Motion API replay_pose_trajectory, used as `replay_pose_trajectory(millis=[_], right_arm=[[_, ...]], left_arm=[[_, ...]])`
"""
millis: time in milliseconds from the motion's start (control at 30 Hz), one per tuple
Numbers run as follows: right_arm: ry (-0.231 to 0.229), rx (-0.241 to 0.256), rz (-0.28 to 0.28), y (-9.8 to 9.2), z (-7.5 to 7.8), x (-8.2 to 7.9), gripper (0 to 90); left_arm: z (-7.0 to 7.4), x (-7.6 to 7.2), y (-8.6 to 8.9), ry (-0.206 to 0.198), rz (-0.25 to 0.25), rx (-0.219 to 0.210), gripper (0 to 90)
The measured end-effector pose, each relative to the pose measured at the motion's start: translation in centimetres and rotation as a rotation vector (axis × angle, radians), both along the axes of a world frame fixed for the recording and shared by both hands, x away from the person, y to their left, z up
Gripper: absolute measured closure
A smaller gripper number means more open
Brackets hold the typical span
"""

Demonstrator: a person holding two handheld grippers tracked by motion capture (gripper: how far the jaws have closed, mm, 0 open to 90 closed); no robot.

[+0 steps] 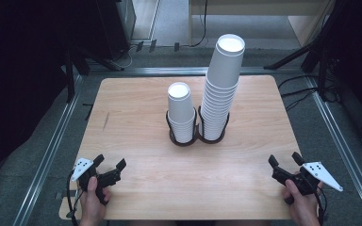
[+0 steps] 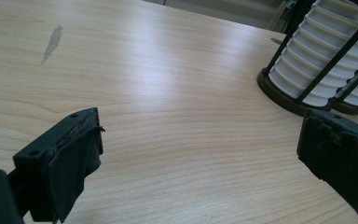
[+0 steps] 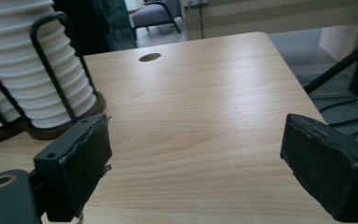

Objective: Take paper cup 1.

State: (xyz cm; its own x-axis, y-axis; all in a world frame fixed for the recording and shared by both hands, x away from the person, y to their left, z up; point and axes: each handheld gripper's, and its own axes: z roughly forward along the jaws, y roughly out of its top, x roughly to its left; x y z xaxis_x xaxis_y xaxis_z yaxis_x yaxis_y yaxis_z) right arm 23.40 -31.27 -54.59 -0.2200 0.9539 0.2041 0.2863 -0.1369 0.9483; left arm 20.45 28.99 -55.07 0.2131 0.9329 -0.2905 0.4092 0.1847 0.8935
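Note:
Two stacks of white paper cups stand upside down in a black double wire holder (image 1: 196, 135) at the table's middle. The short stack (image 1: 180, 112) is on the left, the tall stack (image 1: 220, 89) on the right. My left gripper (image 1: 109, 166) rests near the front left corner, open and empty, held by a hand. My right gripper (image 1: 285, 160) rests near the front right corner, open and empty too. In the left gripper view the short stack (image 2: 324, 60) rises at upper right beyond my left gripper (image 2: 200, 161). In the right gripper view the tall stack (image 3: 25, 60) stands at far left of my right gripper (image 3: 196, 158).
The wooden table (image 1: 141, 155) carries a grey smear (image 2: 52, 43) toward its left side and a small dark oval mark (image 3: 149, 57) toward its far right. Metal rails (image 1: 52, 146) border the table, with tripod legs and cables (image 1: 306, 89) on the floor behind.

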Motion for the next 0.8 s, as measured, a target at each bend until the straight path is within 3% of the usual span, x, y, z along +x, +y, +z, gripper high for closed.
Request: replay_pose_trajectory(millis=[133, 233, 367, 567, 800], right_arm=[[0.014, -0.038, -0.058, 0.5, 0.4, 0.1, 13.3], [0.027, -0.038, -0.047, 0.6, 1.2, 0.2, 13.3], [0.003, -0.058, -0.039, 1.1, 2.5, 0.2, 13.1], [-0.032, -0.019, 0.000, 1.4, 4.4, 0.1, 10.1], [-0.025, -0.040, 0.011, 1.8, 6.3, 0.7, 5.4]], left_arm=[[-0.1, 0.1, -0.3, 0.010, -0.002, 0.018, 0.2], [-0.1, 0.1, -0.4, 0.008, -0.008, 0.017, 0.2], [-0.1, 0.1, -0.3, 0.013, -0.007, 0.009, 0.2], [-0.2, 0.2, -0.3, 0.014, -0.004, 0.006, 0.2], [-0.2, 0.2, -0.4, 0.014, -0.003, 0.015, 0.2]])
